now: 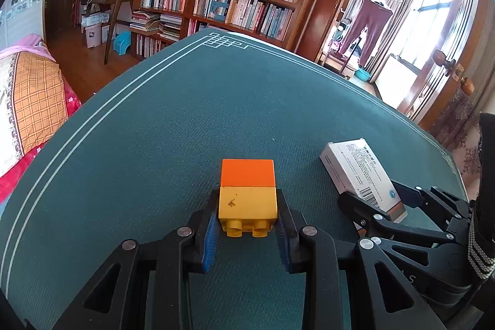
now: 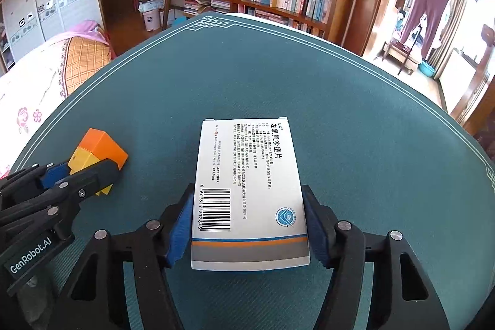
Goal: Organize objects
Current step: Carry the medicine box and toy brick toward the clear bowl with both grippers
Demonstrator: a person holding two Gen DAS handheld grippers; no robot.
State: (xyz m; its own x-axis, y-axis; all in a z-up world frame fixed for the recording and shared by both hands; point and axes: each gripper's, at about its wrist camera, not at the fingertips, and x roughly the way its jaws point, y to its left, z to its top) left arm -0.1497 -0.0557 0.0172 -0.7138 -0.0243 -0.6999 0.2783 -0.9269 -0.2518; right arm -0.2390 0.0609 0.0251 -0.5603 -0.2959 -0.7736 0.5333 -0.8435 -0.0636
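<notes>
Left tool (image 1: pixel 247 225) grips the yellow block (image 1: pixel 247 203) (orange block (image 1: pixel 247 173) attached); right tool (image 2: pixel 247 232) clamps the medicine box (image 2: pixel 249 190), both above the green desk (image 1: pixel 154 129).

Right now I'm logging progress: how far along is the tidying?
Nothing looks put away yet. In hand: the left gripper is shut on the yellow-and-orange block, and the right gripper holds the white box. Left: placing both; no container shows on the green table.

A dark green table (image 1: pixel 185 119) carries stacked blocks (image 1: pixel 247 194) and a medicine box (image 2: pixel 250 190).
</notes>
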